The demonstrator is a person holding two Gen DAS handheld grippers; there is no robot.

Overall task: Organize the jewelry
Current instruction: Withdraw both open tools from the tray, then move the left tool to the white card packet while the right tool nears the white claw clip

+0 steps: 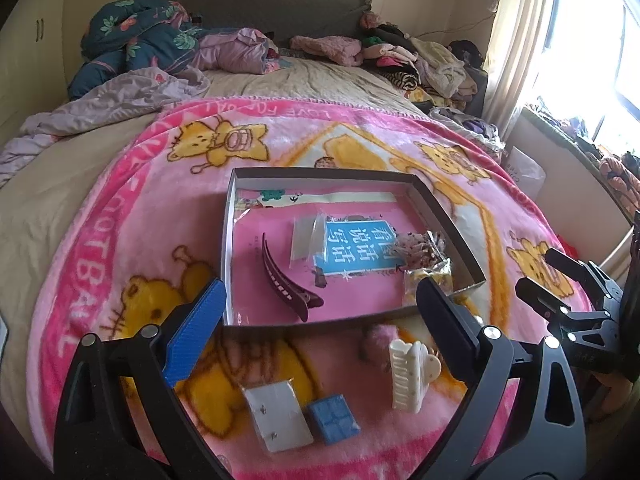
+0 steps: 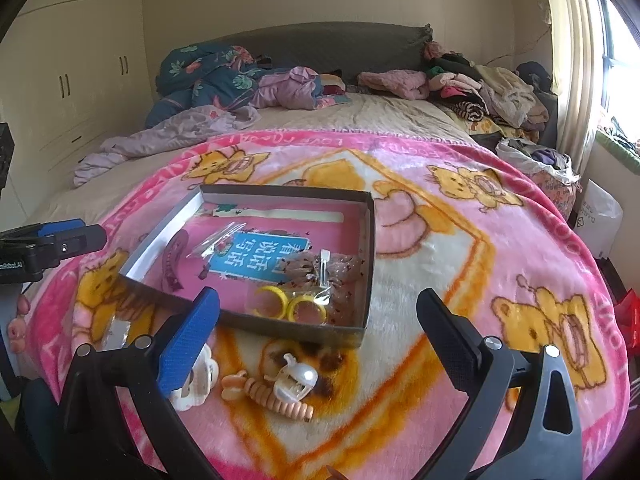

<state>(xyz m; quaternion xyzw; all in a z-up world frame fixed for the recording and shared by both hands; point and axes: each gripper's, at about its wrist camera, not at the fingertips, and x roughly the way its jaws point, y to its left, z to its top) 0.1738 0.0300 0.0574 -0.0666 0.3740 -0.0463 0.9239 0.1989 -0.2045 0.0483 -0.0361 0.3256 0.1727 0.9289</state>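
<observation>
A shallow grey box lies on the pink blanket, holding a dark red hair clip, a clear bag, a scrunchie and yellow rings. In front of it lie a cream claw clip, a white earring card and a blue box. A small pearly claw clip and an orange bead bracelet lie near the right gripper. My left gripper is open and empty above these. My right gripper is open and empty.
The pink cartoon blanket covers the near bed. Piles of clothes and quilts lie at the headboard. Wardrobes stand on the left, a window with curtain on the right.
</observation>
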